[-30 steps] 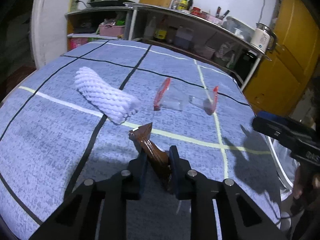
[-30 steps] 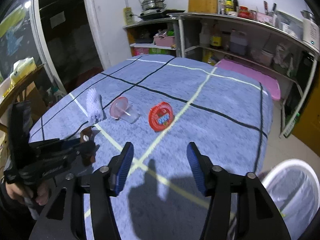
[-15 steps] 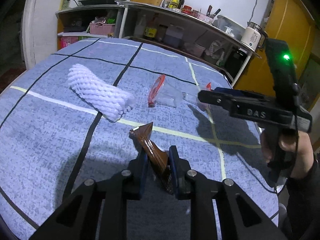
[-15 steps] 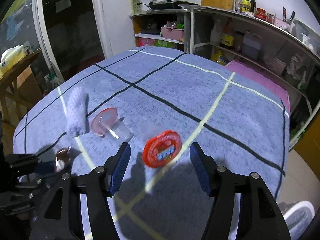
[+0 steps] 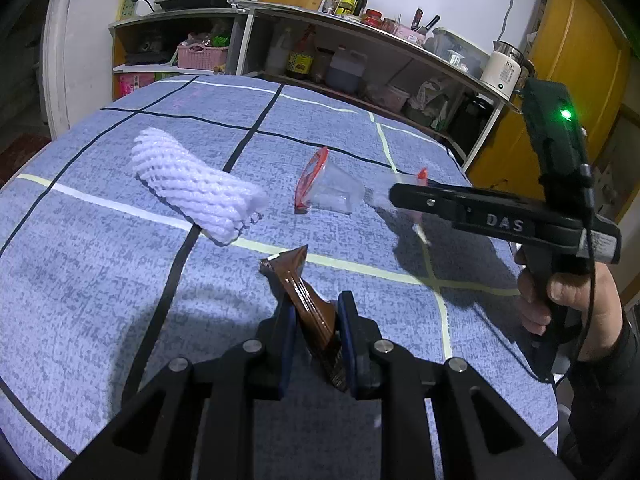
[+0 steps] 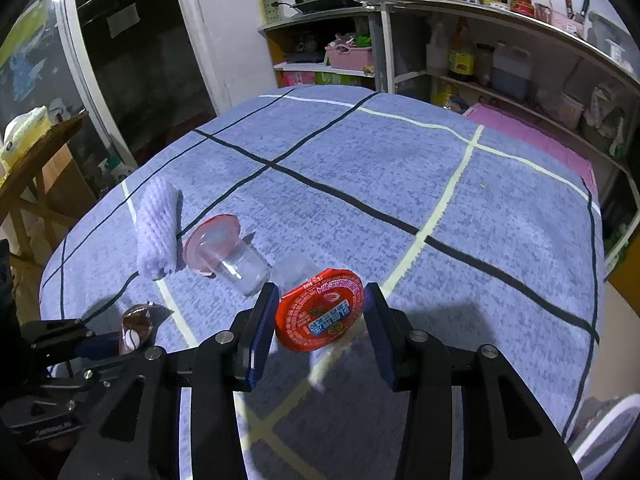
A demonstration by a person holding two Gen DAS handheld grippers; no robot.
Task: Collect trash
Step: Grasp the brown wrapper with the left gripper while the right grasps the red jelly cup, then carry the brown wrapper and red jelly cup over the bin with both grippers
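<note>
My left gripper is shut on a brown wrapper, held just above the blue checked tablecloth. In the right wrist view, my right gripper straddles a clear cup with a red printed lid. Its jaws are closing, with the cup between them; the pads stand right at the lid's edges and a thin gap still shows on the right. A second clear cup with a pink lid lies on its side just beyond. A white foam net sleeve lies to its left.
Shelves with bottles and jars run along the far side of the table. A wooden side table stands off the left edge. The rim of a white bin shows at the lower right, below the table edge.
My right gripper has moved forward and down over the red-lidded cup, and its jaws have narrowed around it. The left gripper still holds the brown wrapper in the same place.
</note>
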